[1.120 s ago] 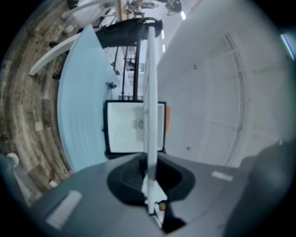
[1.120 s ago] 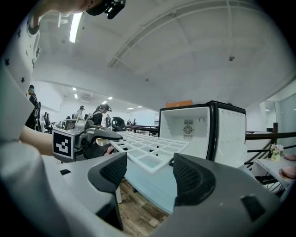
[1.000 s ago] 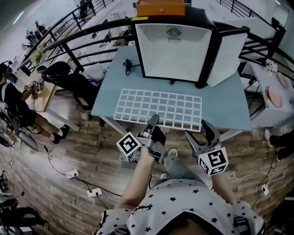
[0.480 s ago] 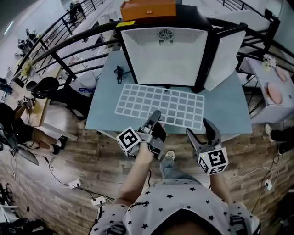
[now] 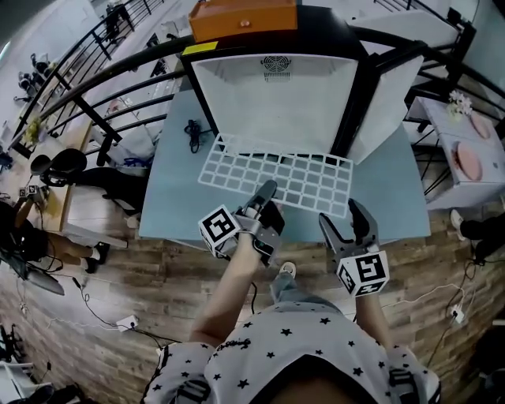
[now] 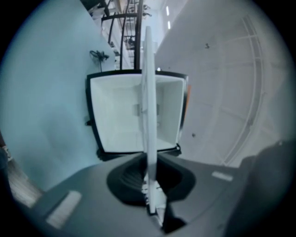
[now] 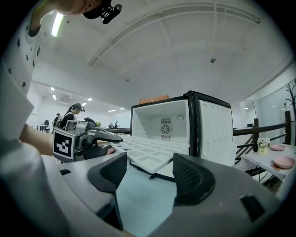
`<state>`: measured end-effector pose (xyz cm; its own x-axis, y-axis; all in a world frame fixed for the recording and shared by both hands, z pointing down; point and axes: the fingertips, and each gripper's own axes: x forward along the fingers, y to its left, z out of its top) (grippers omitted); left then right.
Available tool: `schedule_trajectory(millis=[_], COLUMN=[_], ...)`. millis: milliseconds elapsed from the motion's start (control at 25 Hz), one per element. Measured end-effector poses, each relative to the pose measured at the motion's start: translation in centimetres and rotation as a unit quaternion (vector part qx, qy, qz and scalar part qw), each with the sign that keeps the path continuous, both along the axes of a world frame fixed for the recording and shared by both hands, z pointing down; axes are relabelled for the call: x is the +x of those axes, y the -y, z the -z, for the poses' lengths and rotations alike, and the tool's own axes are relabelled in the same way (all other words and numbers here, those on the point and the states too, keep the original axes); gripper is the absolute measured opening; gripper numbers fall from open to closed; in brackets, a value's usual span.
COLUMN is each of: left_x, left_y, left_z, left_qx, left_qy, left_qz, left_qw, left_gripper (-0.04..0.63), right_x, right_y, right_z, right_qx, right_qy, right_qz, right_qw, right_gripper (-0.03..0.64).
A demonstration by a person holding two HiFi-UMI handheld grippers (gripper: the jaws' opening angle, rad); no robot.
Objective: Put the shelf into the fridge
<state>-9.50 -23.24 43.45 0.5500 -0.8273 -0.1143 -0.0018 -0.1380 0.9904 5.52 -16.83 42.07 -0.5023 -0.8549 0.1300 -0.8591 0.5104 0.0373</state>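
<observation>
The white grid shelf (image 5: 280, 173) is held level above the blue-grey table (image 5: 390, 197), its far edge at the mouth of the open fridge (image 5: 276, 99). My left gripper (image 5: 267, 191) is shut on the shelf's near edge. In the left gripper view the shelf (image 6: 148, 106) runs edge-on from the left gripper (image 6: 149, 183) toward the fridge's white cavity (image 6: 118, 120). My right gripper (image 5: 341, 218) stands open and empty, near the table's front edge and right of the shelf. The right gripper view shows the right gripper (image 7: 148, 173) wide apart, with the shelf (image 7: 148, 148) and fridge (image 7: 162, 120) beyond.
The fridge door (image 5: 388, 99) hangs open at the right. An orange box (image 5: 243, 17) sits on top of the fridge. A black cable (image 5: 192, 130) lies on the table's left. Dark railings (image 5: 95, 118) run behind; a side table with pink plates (image 5: 471, 162) stands right.
My left gripper has carried the shelf forward; its far edge now reaches the fridge opening. The right gripper has followed a little, still open and empty.
</observation>
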Motion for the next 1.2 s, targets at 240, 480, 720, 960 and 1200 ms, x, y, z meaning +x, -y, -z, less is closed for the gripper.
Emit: schedule_trajectory(millis=[240,480,720,960,1200], left_x=[-0.2,-0.8,-1.1,-1.1,-0.7], left_y=[3.5,6.5,8.8,9.8,10.5], left_z=[0.4,0.3,0.9,0.7,0.9], left_qx=[0.002,-0.007,-0.005,-0.016,-0.005], left_qy=[0.009,0.002,-0.003,-0.004,0.004], left_qz=[-0.009,-0.008,-0.007,-0.008,-0.004], left_qw=[0.9999,0.9999,1.0000,0.9998,1.0000], left_gripper=[0.035,0.035,0.035,0.035,0.037], right_x=[-0.3,-0.8,-1.1,-1.1,-0.8], right_y=[3.3,6.4,8.8,10.1,11.3], right_z=[0.0,0.4,0.9,1.0,0.6], right_qx=[-0.001,0.005,0.011,0.008,-0.001], right_qy=[0.008,0.009,0.006,0.009,0.009], right_qz=[-0.006,-0.001,0.005,0.010,0.017], right_qw=[1.000,1.000,1.000,1.000,1.000], right_gripper=[0.276,0.276,0.276,0.276,0.276])
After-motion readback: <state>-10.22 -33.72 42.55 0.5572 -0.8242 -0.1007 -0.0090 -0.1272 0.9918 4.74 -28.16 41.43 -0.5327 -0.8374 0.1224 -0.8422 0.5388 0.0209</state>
